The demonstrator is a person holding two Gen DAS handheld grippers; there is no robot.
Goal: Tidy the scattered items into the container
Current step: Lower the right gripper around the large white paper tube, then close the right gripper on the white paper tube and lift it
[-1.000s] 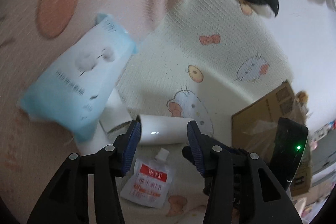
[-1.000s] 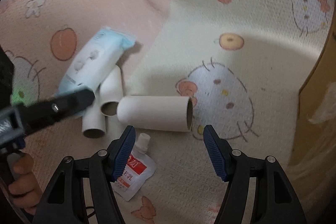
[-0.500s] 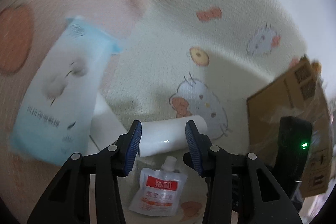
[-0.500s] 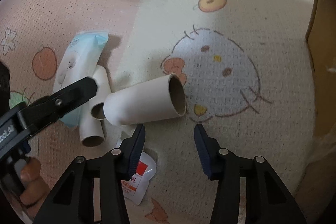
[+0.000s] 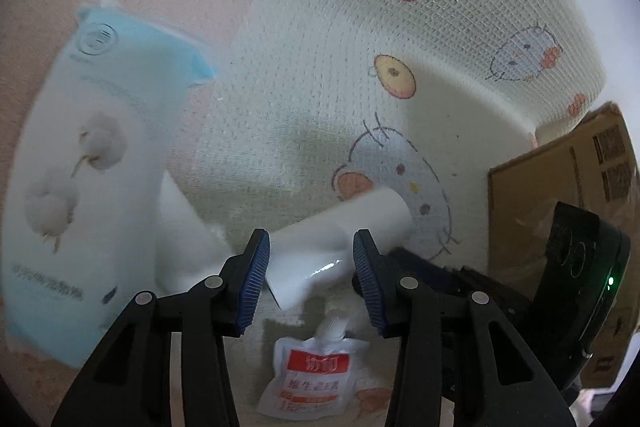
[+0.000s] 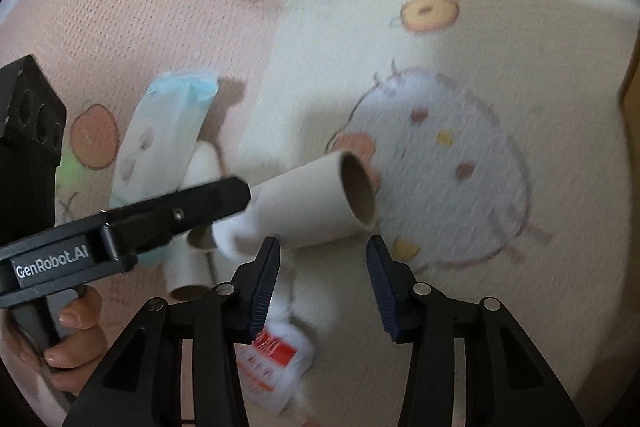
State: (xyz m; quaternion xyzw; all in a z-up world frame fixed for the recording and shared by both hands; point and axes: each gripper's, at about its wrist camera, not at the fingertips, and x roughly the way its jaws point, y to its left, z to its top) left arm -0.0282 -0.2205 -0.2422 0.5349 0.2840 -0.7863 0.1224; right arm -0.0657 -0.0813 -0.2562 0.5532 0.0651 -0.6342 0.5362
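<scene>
Gripping the large cardboard tube [image 6: 316, 203] with the left gripper [image 5: 310, 277], clamped near its closed-looking end above the mat [image 6: 480, 67].
Carry it level toward the cardboard box [image 5: 560, 187]; right gripper [image 6: 322, 283] hangs released, holding nothing, beside the sachet [image 5: 312, 379].

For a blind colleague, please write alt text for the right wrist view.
A large cardboard tube is held at one end by the left gripper. The right gripper waits open below, above a red-labelled pouch on the cartoon mat.
</scene>
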